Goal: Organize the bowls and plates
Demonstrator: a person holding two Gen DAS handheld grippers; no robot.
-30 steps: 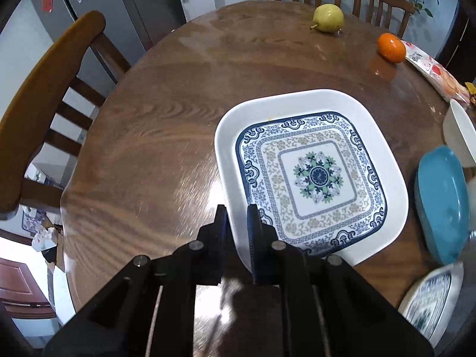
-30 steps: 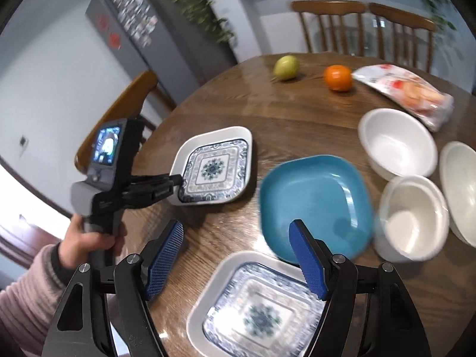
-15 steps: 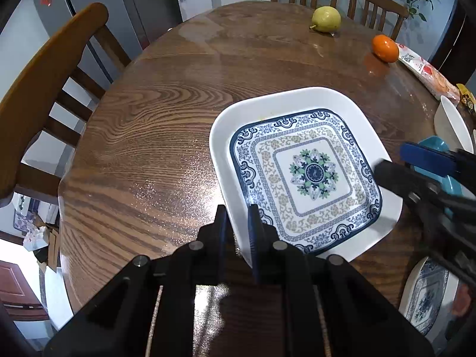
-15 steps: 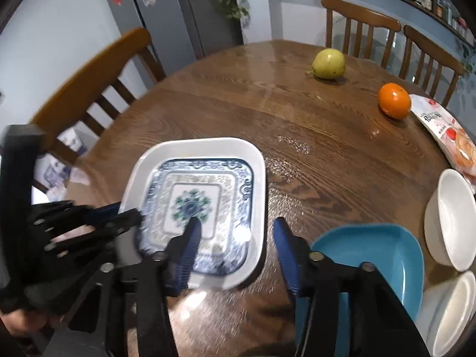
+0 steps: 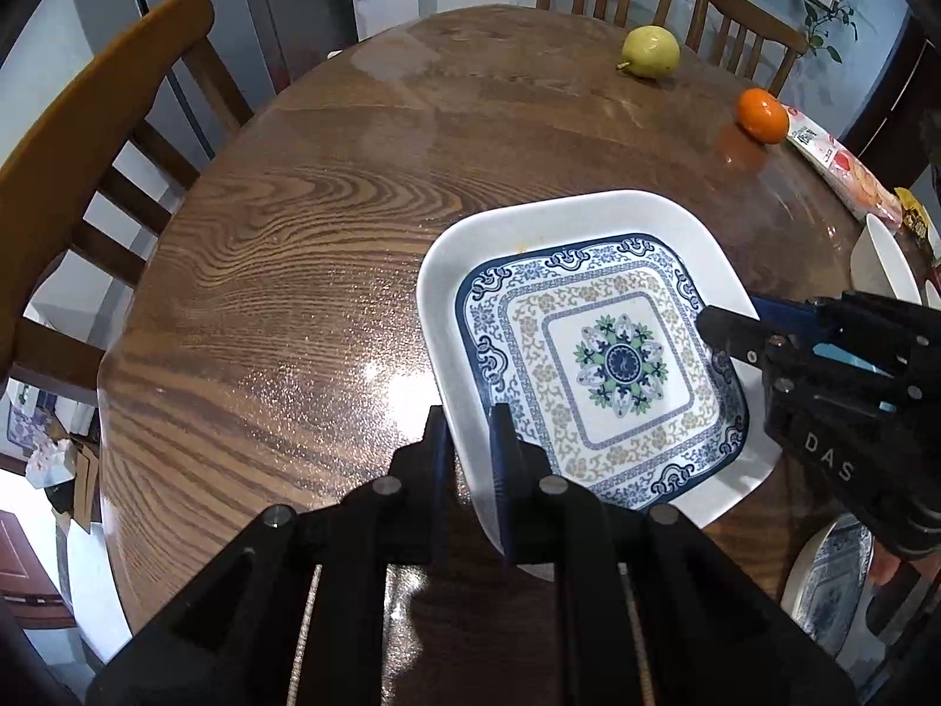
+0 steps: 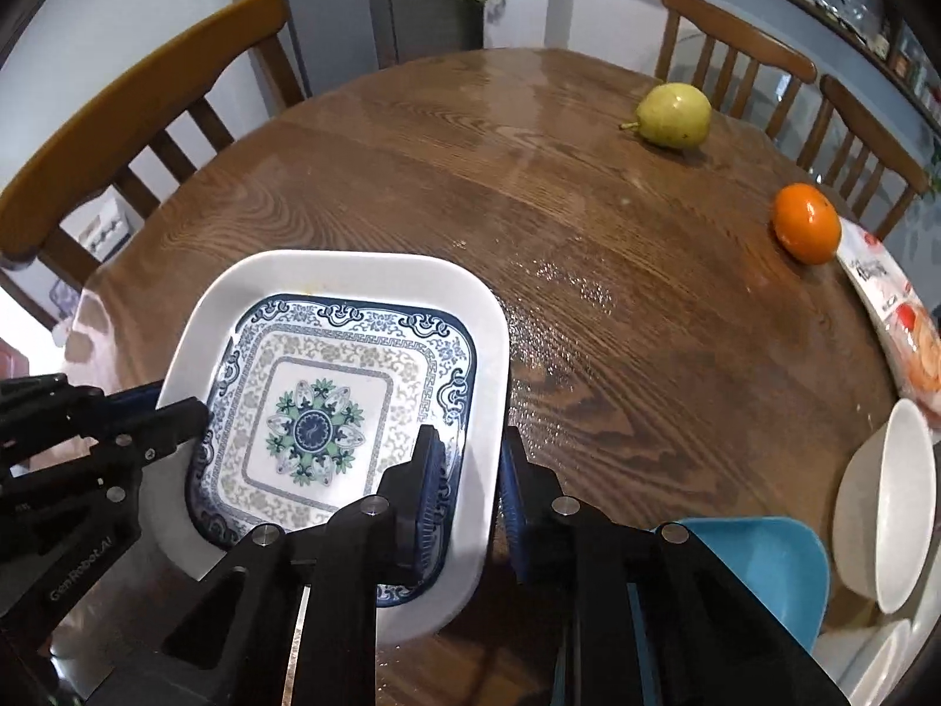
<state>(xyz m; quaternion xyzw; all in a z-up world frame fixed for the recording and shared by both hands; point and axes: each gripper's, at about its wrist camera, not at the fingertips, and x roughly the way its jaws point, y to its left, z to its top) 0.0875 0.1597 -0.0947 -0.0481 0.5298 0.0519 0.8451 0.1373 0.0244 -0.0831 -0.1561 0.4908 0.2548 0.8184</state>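
1. Patterned square plate sits on the wooden table, near its front edge.
2. Left gripper: jaws narrow, clamped across the plate's near-left rim, 1 finger under and 1 over.
3. Right gripper: jaws have just been closing, the plate's right rim between them; now narrow and pinching that rim.
4. Judgement: step in hand is a 2-gripper lift of this plate, probably toward the other dishes.
5. To do it well: raise both sides together and keep the plate level. The rim is thin and glossy, so uneven pull could slip it out of 1 claw.
6. Only the right wrist view shows the blue dish and white bowl just beside the grip point; clear them on the way up.
7. Only the left wrist view shows the second patterned plate at lower right, a likely stacking target.
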